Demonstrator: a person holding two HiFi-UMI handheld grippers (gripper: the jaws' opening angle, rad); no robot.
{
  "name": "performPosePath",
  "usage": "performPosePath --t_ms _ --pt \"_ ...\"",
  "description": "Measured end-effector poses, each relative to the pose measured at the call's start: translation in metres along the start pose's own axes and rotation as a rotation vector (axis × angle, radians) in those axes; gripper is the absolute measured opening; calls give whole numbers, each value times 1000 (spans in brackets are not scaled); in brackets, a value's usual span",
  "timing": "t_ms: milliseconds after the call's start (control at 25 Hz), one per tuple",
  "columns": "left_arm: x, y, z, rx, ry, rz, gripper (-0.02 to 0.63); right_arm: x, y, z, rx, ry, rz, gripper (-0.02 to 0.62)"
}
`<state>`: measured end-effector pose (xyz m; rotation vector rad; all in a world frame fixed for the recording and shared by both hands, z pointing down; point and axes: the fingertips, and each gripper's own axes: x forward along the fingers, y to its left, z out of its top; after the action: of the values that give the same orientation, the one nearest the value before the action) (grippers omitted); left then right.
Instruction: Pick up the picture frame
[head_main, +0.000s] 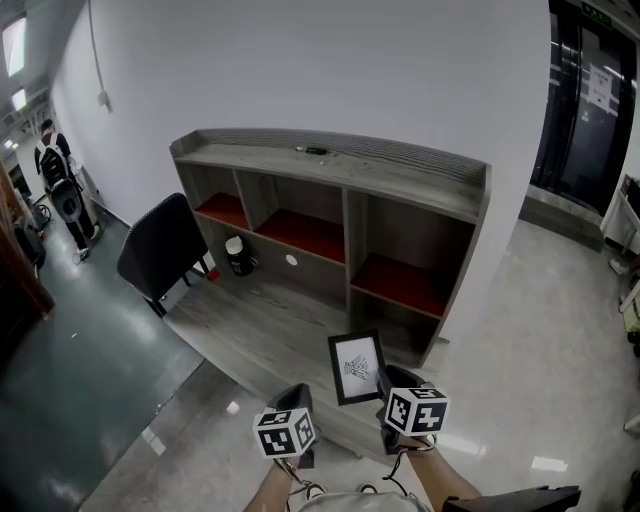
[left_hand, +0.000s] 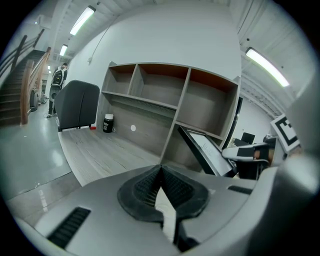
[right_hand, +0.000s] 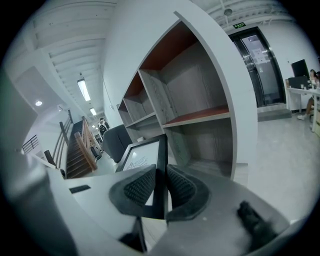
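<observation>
The picture frame (head_main: 357, 367) stood tilted over the near edge of the desk (head_main: 250, 330). Its right side was clamped between the jaws of the right gripper (head_main: 384, 382), which hid its lower corner. The left gripper (head_main: 298, 395), just beside, had its jaws together. A black jar (head_main: 237, 256) stood under the shelves (head_main: 330, 190).

I count two claws low in the picture, my left claw (head_main: 294, 393) and my right claw (head_main: 386, 380). There is one picture frame (head_main: 357, 366) and one desk (head_main: 250, 325) with three red-floored cubbies (head_main: 305, 233). One black chair (head_main: 160, 245) stands at left, with one dark jar (head_main: 237, 256) mid-left and one person (head_main: 50, 150) upper left.
</observation>
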<state>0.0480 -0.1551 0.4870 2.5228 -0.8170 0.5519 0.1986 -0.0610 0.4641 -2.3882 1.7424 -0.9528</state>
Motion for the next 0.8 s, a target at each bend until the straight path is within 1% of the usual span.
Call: performPosePath --t_ms 240,800 --pt "1 7 7 -14 -15 8 11 4 4 6 -32 -10 -9 83" --pt "-2 19 9 -16 -20 1 11 9 16 6 -20 -24 -13 83"
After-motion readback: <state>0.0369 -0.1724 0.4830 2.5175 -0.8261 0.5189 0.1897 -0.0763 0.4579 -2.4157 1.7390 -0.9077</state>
